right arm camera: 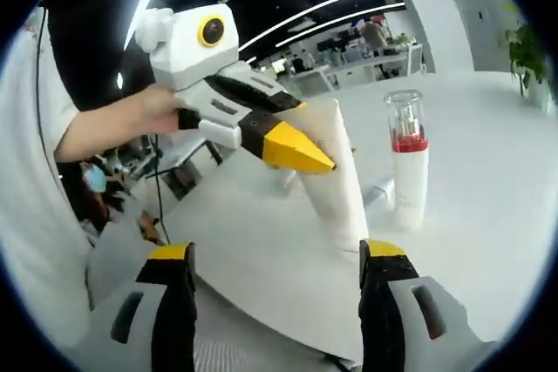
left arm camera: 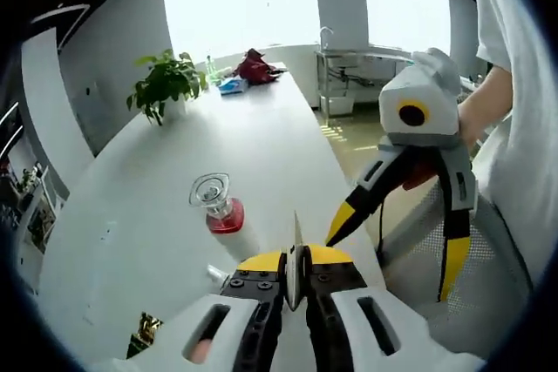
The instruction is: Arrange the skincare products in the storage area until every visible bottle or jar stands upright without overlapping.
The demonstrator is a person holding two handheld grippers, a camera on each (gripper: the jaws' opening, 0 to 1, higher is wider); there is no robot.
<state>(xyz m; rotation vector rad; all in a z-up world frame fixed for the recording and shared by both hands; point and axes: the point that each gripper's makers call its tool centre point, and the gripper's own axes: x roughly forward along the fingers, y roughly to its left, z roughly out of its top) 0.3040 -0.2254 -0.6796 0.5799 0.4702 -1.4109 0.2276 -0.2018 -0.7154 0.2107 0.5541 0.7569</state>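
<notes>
White desk carries the upright bottle, centre-right; left gripper clamps a tube upright, right gripper gapes empty.

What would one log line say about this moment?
left tool: shut on white tube | right tool: open | pump bottle: upright on table
</notes>
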